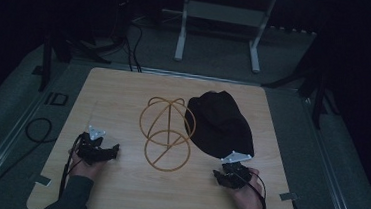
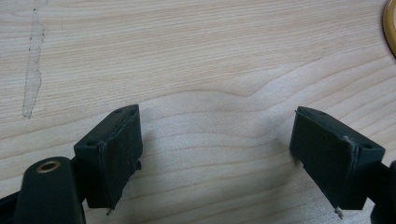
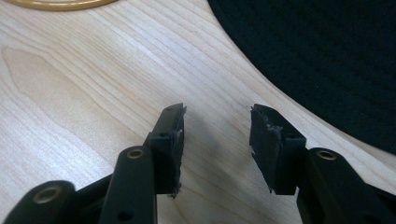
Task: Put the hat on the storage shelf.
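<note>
A black cap lies on the wooden table, right of centre, its brim towards me. Beside it on the left stands a golden wire hat stand with a round base ring. My right gripper rests near the cap's brim; in the right gripper view its jaws stand partly apart over bare wood, nothing between them, the cap's edge just beyond. My left gripper sits at the table's left, jaws wide open over bare wood.
The stand's base ring edge shows at the top left of the right gripper view and a sliver in the left gripper view. A pale scuff mark runs along the wood. Cables trail off the table's left.
</note>
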Tool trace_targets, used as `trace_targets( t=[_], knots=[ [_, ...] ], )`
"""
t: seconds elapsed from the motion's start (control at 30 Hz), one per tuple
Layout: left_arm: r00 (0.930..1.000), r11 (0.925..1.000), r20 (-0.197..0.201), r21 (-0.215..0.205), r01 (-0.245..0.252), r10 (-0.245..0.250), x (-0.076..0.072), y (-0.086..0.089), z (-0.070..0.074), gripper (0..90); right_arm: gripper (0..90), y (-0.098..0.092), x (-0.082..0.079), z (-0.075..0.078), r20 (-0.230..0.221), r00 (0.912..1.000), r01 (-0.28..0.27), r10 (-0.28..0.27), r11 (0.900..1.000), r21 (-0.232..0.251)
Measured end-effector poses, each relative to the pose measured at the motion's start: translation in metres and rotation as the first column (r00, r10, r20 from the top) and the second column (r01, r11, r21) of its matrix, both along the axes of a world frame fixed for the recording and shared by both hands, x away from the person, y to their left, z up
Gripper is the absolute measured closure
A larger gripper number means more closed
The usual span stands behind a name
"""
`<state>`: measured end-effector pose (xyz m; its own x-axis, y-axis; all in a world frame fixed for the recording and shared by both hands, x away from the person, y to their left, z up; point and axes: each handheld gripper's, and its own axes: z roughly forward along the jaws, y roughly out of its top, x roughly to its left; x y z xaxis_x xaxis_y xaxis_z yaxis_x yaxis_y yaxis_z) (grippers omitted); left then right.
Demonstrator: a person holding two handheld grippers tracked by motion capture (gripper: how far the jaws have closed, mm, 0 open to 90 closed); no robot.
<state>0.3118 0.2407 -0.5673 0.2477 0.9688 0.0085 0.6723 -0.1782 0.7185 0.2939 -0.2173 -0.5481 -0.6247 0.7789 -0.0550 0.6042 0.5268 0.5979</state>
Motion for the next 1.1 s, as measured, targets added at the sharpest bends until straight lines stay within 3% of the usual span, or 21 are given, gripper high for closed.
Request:
trace_targets(
  t=[0.17, 0.53, 0.7, 1.1],
  knots=[
    [1.0, 1.0, -0.001, 0.002, 0.001, -0.001, 0.0, 0.0, 0.0, 17.5, 58.6, 0.004, 0.002, 0.007, -0.031, 0.9989, -0.037, 0.036, 0.998, -0.047],
    [1.0, 1.0, 0.0, 0.001, 0.002, -0.002, 0.0, 0.0, 0.0, 17.5, 63.1, -0.001, 0.015, 0.021, -0.113, 0.9908, -0.084, 0.075, 0.994, -0.076],
    [1.0, 1.0, 0.0, 0.001, 0.002, -0.002, 0.0, 0.0, 0.0, 17.5, 65.1, -0.004, 0.019, 0.029, -0.124, 0.9894, -0.083, 0.075, 0.995, -0.064],
    [1.0, 1.0, 0.0, 0.001, 0.002, -0.002, 0.0, 0.0, 0.0, 17.5, 67.9, -0.011, 0.03, 0.049, -0.149, 0.9862, -0.088, 0.073, 0.992, -0.094]
  ],
)
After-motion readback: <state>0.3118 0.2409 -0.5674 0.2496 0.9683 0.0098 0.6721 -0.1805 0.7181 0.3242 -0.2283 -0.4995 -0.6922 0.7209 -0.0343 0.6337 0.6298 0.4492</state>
